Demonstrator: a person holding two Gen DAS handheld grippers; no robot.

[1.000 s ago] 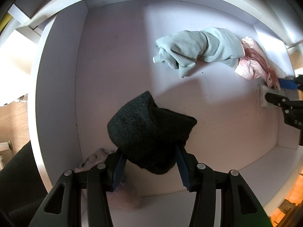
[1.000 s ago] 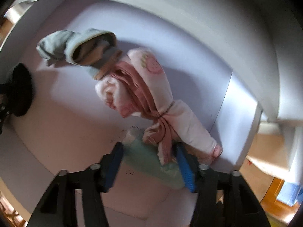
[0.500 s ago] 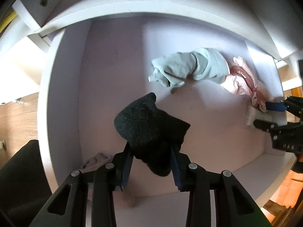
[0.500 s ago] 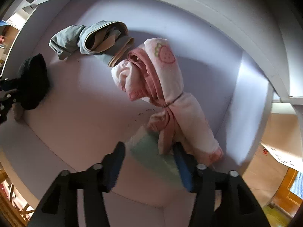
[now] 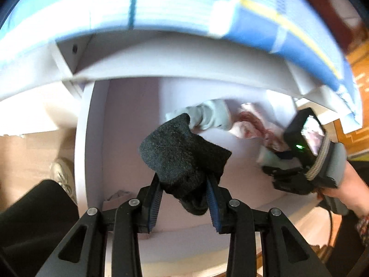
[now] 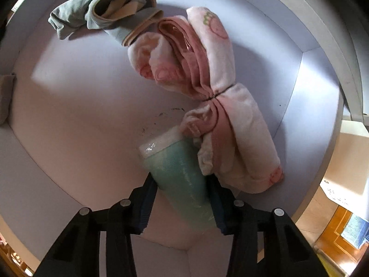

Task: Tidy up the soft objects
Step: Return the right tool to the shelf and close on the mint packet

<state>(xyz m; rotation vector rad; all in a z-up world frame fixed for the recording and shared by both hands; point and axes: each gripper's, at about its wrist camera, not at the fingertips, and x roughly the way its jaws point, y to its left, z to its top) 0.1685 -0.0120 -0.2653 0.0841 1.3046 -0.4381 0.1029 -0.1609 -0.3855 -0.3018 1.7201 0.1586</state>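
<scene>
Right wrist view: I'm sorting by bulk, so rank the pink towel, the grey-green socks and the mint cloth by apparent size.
1. pink towel, clearly largest.
2. grey-green socks and mint cloth look alike; the cloth lies nearest the camera, between the blue pads, so I won't rank them.

No legible text or labels

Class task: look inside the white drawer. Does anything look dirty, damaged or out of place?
Yes. Dark scuff marks smudge the drawer floor just beyond the green cloth, beside the tied pink towel. Otherwise only loosely bundled clothes.
</scene>
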